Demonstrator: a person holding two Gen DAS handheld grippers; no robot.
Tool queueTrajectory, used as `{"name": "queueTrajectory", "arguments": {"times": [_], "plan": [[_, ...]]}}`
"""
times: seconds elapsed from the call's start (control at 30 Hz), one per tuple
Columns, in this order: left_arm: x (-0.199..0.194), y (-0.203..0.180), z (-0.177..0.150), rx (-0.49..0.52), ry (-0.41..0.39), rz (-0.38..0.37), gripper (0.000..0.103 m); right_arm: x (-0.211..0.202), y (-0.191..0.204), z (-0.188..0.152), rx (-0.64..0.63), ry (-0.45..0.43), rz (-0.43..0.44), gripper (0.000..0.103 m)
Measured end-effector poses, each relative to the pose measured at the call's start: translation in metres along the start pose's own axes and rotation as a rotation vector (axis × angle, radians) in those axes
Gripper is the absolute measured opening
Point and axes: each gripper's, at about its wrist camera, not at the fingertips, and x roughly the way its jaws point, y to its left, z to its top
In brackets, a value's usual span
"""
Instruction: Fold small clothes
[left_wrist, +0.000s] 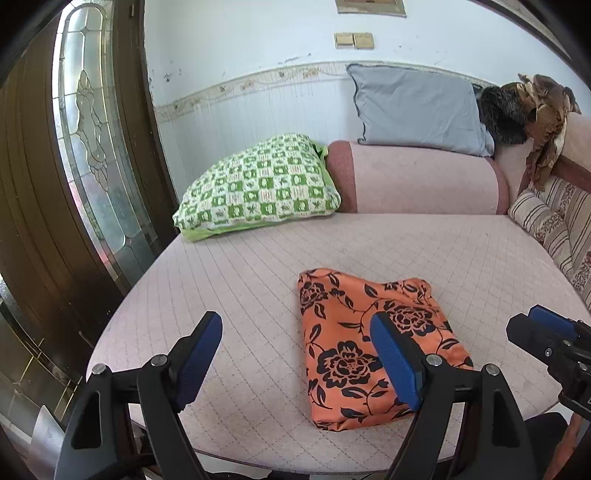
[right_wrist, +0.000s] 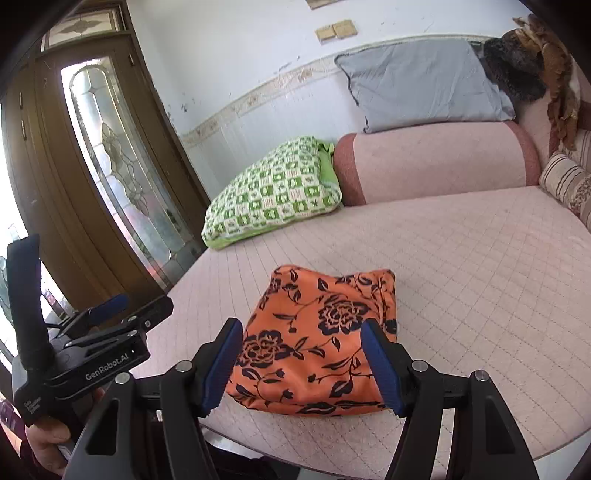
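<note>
The folded cloth (left_wrist: 373, 350) lies on the pink quilted bed (left_wrist: 258, 280), near its front edge. It is an orange piece with black flowers, already a compact packet, with no loose flap showing.

From the left tool (left_wrist: 299, 360) the cloth lies ahead and to the right: its right pad overlaps the packet in the picture, while its left pad stands over bare quilt. From the right tool (right_wrist: 303, 365) the cloth lies almost straight ahead, framed between the two pads. The right tool therefore seems the better lined up on it, though both are close.

The packet's long axis runs roughly from the front edge of the bed toward the pillows, slightly slanted in the left view.

Both tools point forward and somewhat downward over the bed. The left tool stands wide open and holds nothing. The right tool's jaws are parted nearly as wide, and nothing is clamped between them; the cloth lies beyond and below the pads, not touching them.

In the right view a hand (right_wrist: 51, 443) grips the left tool's handle at the lower left.

The fold looks finished, so the next move is probably to fetch or set aside a piece.
</note>
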Motion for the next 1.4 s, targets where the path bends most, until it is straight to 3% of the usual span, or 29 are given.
{"name": "queueTrajectory", "arguments": {"times": [0.1,0.23,0.87,1.4], "plan": [[-0.008,0.001,0.003,-0.002,-0.015,0.002,0.083,-0.006,0.003,0.003,-0.012,-0.015,-0.012,0.070],[-0.014,0.001,0.005,0.000,-0.033,0.022,0.094,-0.010,0.006,0.004,-0.023,-0.029,-0.037,0.070],[-0.048,0.009,0.022,0.011,-0.106,0.102,0.094,-0.026,0.022,0.011,-0.088,-0.056,-0.034,0.070],[-0.067,-0.002,0.019,0.072,-0.144,0.055,0.094,-0.025,0.028,0.006,-0.107,-0.037,0.004,0.070]]}}
